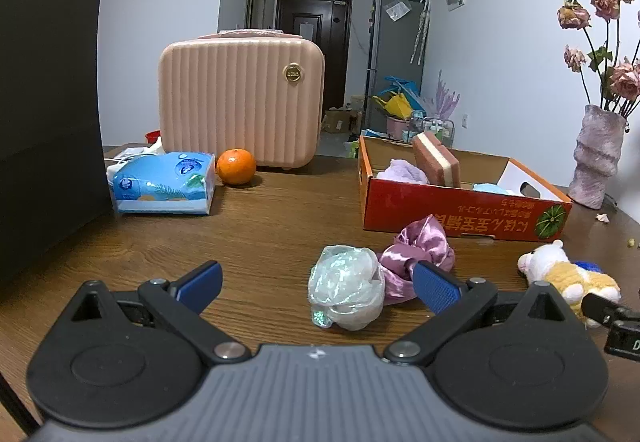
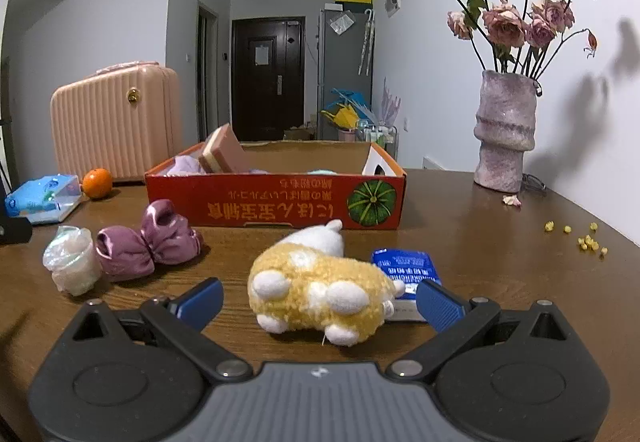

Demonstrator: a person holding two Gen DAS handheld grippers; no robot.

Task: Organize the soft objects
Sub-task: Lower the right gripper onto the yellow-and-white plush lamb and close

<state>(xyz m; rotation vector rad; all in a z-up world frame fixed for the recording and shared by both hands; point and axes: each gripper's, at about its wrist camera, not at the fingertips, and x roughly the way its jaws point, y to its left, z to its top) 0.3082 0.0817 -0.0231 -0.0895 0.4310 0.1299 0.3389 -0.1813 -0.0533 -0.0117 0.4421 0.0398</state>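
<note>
Right wrist view: we note right gripper spread wide, empty, plush toy between its fingers; left gripper likewise. Approx. 3 items in box; 4 outstanding.

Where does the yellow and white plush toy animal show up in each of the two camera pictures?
Left wrist view: the yellow and white plush toy animal lies at the far right edge, on the table, beyond the left gripper.
Right wrist view: it lies at centre bottom, between the open fingers of the right gripper.
Shared landmark: the red cardboard box behind it.
</note>
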